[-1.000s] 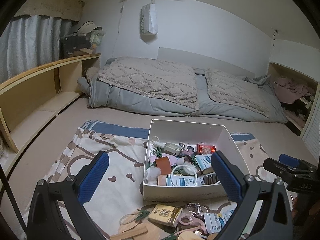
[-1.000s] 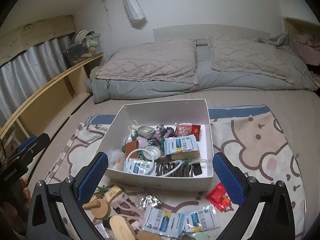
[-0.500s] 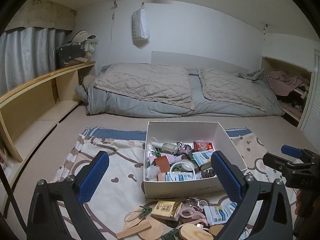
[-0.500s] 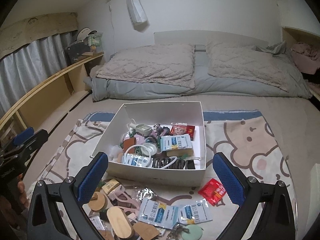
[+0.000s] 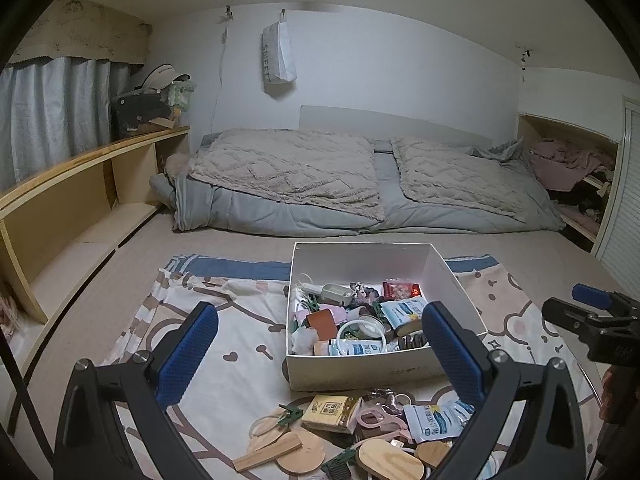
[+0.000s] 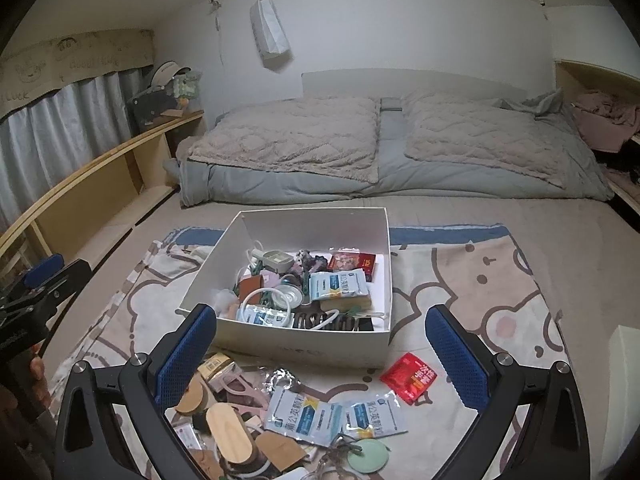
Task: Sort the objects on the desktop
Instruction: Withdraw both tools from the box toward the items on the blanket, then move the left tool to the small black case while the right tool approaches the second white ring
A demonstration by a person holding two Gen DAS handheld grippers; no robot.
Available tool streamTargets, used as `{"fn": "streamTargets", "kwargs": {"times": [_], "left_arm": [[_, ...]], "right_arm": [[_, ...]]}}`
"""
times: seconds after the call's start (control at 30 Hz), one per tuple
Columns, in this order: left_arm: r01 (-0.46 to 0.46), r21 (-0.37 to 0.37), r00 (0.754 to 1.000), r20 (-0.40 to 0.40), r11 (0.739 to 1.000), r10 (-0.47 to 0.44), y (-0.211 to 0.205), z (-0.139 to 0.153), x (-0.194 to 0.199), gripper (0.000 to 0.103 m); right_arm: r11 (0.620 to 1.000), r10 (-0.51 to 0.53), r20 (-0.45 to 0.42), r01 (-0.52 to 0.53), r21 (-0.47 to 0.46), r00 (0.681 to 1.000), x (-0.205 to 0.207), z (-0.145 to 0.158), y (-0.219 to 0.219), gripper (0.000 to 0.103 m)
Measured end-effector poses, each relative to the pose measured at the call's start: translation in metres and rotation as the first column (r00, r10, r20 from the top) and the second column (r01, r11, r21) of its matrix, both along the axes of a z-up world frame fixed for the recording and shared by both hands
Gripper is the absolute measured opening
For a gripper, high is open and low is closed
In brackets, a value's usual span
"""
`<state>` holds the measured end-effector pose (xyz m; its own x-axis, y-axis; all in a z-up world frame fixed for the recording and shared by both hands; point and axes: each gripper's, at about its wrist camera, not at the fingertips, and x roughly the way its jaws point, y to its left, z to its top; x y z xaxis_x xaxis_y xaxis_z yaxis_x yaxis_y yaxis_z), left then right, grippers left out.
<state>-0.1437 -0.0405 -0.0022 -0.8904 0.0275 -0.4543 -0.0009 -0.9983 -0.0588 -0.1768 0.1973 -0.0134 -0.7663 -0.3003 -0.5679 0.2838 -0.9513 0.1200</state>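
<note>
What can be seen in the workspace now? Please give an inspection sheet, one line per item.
Surface: cartoon-print blanket spread over a beige mat.
Job's things: open white box, partly filled with small items; loose pile in front of it, with a red sachet, blue-white sachets, wooden pieces and a yellow packet.
Clutter: green disc at the near edge.
Grippers: left gripper open, holding nothing; right gripper open, holding nothing; both above the pile.
Cables: white cord coiled inside the box.
Surroundings: folded bedding, wooden shelf, curtain, hanging white bag.
</note>
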Motion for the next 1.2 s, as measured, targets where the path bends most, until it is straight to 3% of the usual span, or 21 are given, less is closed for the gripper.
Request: {"fn": "streamTargets", "kwargs": {"times": [0.57, 0.93, 1.2], "left_arm": [[-0.023, 0.021, 0.999, 0.025, 1.000, 0.022, -0.015, -0.011, 0.001, 0.103], [-0.015, -0.031, 0.999, 0.050, 0.999, 0.017, -0.017, -0.024, 0.001, 0.103], [-0.010, -0.043, 0.998, 0.065, 0.999, 0.013, -0.028, -0.031, 0.005, 0.103]], "right_arm": [[0.999, 0.027, -0.010, -0.027, 0.034, 1.000, 0.007, -0.015, 0.009, 0.103], [0.992, 0.054, 0.049, -0.059, 0.108, 0.997, 0.005, -0.040, 0.012, 0.103], [0.995, 0.033, 0.102, -0.043, 0.091, 0.994, 0.003, -0.053, 0.029, 0.103]]}}
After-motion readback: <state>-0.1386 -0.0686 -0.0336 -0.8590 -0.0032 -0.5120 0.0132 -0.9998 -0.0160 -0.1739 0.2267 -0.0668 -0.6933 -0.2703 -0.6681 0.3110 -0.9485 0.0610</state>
